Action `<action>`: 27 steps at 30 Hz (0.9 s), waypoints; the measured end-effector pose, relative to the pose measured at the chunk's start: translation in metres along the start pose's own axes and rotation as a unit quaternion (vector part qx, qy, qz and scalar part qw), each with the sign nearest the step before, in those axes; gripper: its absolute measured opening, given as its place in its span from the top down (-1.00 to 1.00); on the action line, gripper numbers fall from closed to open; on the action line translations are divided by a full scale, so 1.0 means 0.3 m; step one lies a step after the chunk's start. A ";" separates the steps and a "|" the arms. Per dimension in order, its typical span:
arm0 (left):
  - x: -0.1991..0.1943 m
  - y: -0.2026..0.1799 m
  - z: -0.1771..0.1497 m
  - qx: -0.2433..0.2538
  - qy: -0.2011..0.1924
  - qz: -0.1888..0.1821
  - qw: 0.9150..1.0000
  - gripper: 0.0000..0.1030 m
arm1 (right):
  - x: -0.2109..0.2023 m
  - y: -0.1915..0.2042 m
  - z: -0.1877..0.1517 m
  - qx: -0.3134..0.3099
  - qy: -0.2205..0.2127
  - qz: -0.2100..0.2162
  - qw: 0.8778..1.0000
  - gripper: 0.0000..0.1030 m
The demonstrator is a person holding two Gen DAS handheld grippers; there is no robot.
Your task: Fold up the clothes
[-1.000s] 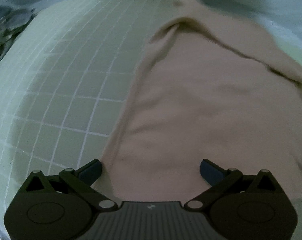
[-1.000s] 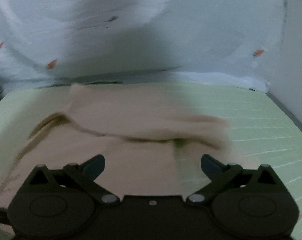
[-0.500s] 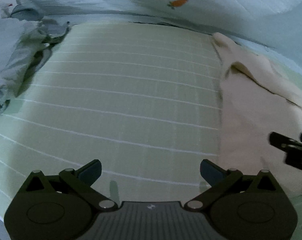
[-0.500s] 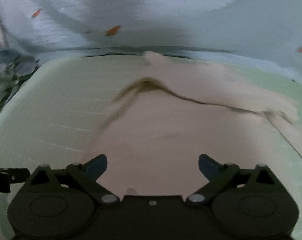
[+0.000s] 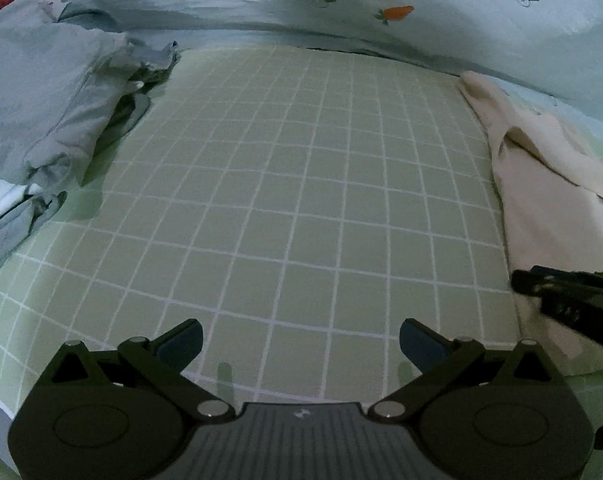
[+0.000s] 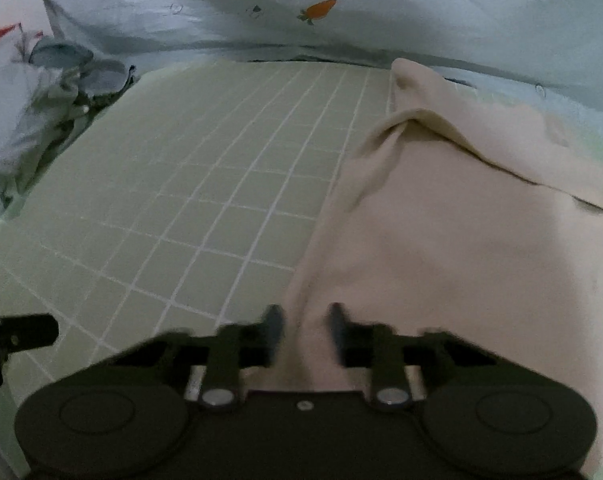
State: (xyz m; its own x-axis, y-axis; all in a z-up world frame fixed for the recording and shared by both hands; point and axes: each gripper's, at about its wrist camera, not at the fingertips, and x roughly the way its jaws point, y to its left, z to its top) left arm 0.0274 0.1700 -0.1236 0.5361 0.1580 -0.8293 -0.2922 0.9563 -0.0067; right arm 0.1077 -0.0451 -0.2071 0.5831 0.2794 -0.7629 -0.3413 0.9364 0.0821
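A pale pink garment (image 6: 481, 248) lies spread on a green checked sheet (image 6: 205, 200), with a fold across its far part. It also shows at the right of the left wrist view (image 5: 549, 208). My right gripper (image 6: 303, 326) sits at the garment's near left corner, its jaws nearly closed with the cloth's edge between them; the frame is blurred there. My left gripper (image 5: 300, 338) is open and empty over bare sheet (image 5: 293, 200), left of the garment. The right gripper's side (image 5: 569, 292) shows in the left wrist view.
A heap of crumpled grey-blue clothes (image 5: 49, 120) lies at the left, also in the right wrist view (image 6: 41, 112). A light blue duvet with carrot prints (image 5: 381, 12) runs along the far side. The bed's near edge is just below the grippers.
My left gripper swung left off the garment onto bare sheet. My right gripper moved to the garment's near left corner and its jaws have closed from wide open to nearly shut.
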 end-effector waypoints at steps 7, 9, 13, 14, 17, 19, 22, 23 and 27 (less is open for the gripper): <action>0.006 -0.065 0.026 0.006 -0.007 -0.012 1.000 -1.00 | -0.085 -0.086 -0.002 0.049 -0.033 0.073 0.996 0.95; 0.008 -0.108 0.039 0.012 -0.010 -0.020 1.000 -1.00 | -0.128 -0.120 0.005 0.056 -0.050 0.083 0.994 0.95; 0.009 -0.238 0.070 0.032 -0.017 -0.042 0.998 -1.00 | -0.190 -0.224 0.012 0.072 -0.065 0.080 0.992 0.96; 0.008 -0.280 0.071 0.042 -0.017 -0.049 0.998 -1.00 | -0.203 -0.252 0.010 0.076 -0.066 0.075 0.992 0.96; 0.000 -0.416 0.067 0.079 -0.017 -0.065 0.995 -1.00 | -0.233 -0.349 0.000 0.097 -0.062 0.054 0.992 0.96; -0.010 -0.495 0.051 0.105 -0.020 -0.072 0.992 -1.00 | -0.249 -0.415 -0.010 0.113 -0.056 0.041 0.991 0.96; -0.018 -0.603 0.023 0.136 -0.019 -0.085 0.987 -1.00 | -0.255 -0.484 -0.038 0.118 -0.042 0.031 0.992 0.96; -0.016 -0.633 0.011 0.144 -0.015 -0.089 0.985 -1.00 | -0.254 -0.500 -0.051 0.116 -0.036 0.028 0.992 0.96; 0.000 -0.745 -0.044 0.172 0.008 -0.097 0.980 -1.00 | -0.219 -0.532 -0.103 0.086 -0.009 0.019 0.996 0.96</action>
State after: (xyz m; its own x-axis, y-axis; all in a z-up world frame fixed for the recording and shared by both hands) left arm 0.0822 -0.0469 -0.1295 0.5419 -0.0371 -0.8396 0.1009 0.9947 0.0212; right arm 0.1010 -0.2194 -0.1898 0.5857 0.3167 -0.7461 -0.2323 0.9475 0.2199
